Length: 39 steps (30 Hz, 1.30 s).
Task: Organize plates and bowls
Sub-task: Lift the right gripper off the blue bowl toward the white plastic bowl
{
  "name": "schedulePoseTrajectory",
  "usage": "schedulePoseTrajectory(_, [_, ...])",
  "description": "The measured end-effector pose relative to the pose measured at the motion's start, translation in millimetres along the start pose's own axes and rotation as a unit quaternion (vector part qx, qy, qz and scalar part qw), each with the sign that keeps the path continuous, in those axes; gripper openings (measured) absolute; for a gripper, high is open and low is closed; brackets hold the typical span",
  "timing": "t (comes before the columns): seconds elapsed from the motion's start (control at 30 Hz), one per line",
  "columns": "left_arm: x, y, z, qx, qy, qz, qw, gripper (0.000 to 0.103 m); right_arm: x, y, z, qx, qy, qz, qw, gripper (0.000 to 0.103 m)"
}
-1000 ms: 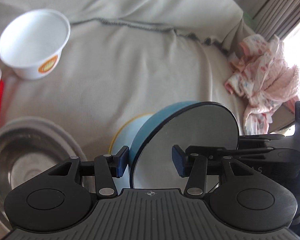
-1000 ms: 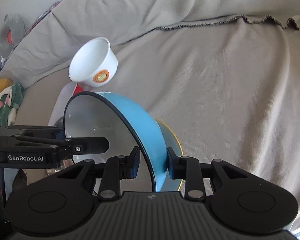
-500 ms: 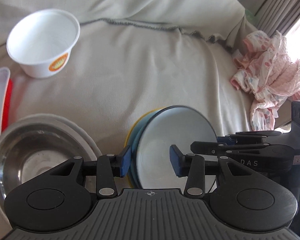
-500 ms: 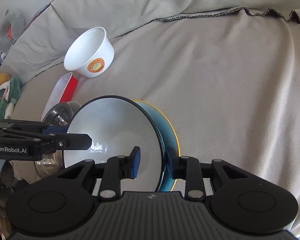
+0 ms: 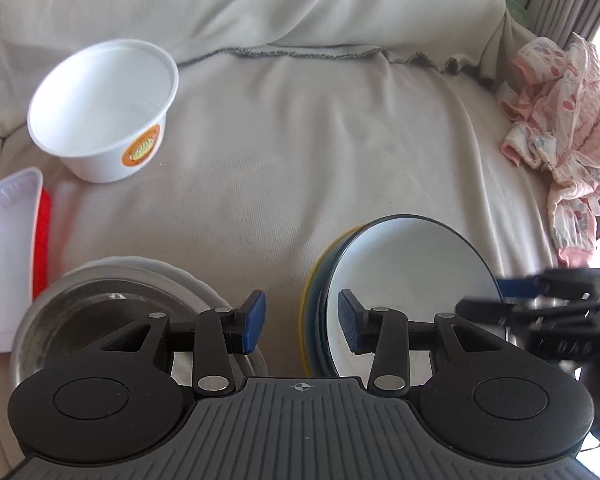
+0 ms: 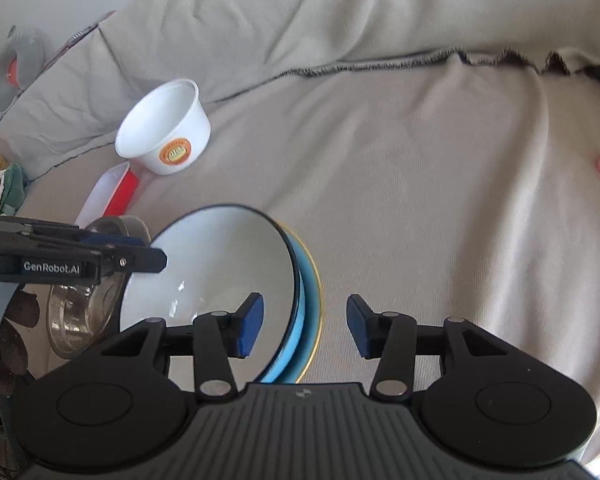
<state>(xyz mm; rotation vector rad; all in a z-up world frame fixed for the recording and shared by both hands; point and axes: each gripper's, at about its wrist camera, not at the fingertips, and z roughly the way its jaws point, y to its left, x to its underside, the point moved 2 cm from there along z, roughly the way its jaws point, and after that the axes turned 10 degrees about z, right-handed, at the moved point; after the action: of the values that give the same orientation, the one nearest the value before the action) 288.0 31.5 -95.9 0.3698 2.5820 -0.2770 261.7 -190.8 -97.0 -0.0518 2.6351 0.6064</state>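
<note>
A blue bowl (image 5: 408, 272) with a white inside rests nested in a yellow-rimmed dish (image 5: 311, 280) on the beige cover. My left gripper (image 5: 301, 322) straddles the stack's left rim, and neither pad presses on it. In the right wrist view the blue bowl (image 6: 212, 264) leans slightly in the yellow-rimmed dish (image 6: 318, 280). My right gripper (image 6: 305, 325) has its jaws opening around the right rim, with both pads clear of it. A white paper bowl (image 5: 104, 108) with an orange label stands at the far left.
A steel bowl (image 5: 100, 312) sits on a white plate (image 5: 172, 276) left of the stack. A red and white tray (image 5: 8, 260) lies beyond it. Pink cloth (image 5: 560, 120) is bunched at the right. A glass bowl (image 6: 80, 316) shows at lower left.
The blue bowl, held up on edge by the right gripper, came down into the yellow-rimmed dish. The right jaws then opened off its rim. The left jaws narrowed a little.
</note>
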Motion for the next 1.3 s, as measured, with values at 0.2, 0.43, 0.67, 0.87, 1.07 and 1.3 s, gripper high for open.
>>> schedulePoseTrajectory(0.2, [-4.1, -2.8, 16.6, 0.055, 0.007, -0.006, 0.9985, 0.045, 10.0, -10.9, 33.5, -0.071, 0.048, 0.083, 0.993, 0.045])
schedulePoseTrajectory(0.43, [-3.2, 6.5, 23.2, 0.076, 0.009, -0.032, 0.9965, 0.044, 9.6, -7.5, 44.1, -0.080, 0.042, 0.100, 0.991, 0.045])
schedulePoseTrajectory(0.67, [-2.3, 20.0, 20.0, 0.083, 0.006, -0.059, 0.9948, 0.046, -7.2, -1.1, 53.7, -0.082, 0.035, 0.088, 0.992, 0.045])
schedulePoseTrajectory(0.87, [-3.6, 27.9, 23.3, 0.078, -0.007, -0.061, 0.9950, 0.046, -19.6, 6.8, 63.2, -0.074, 0.021, 0.063, 0.995, 0.045])
schedulePoseTrajectory(1.07, [-6.2, 31.3, 13.0, 0.100, -0.031, -0.058, 0.9929, 0.045, -25.4, 7.5, 61.3, -0.039, 0.026, 0.028, 0.999, 0.040])
schedulePoseTrajectory(1.3, [-19.4, 90.3, -36.6, 0.092, -0.110, -0.107, 0.9839, 0.045, -66.7, 37.6, 9.4, 0.035, -0.040, -0.071, 0.996, 0.041])
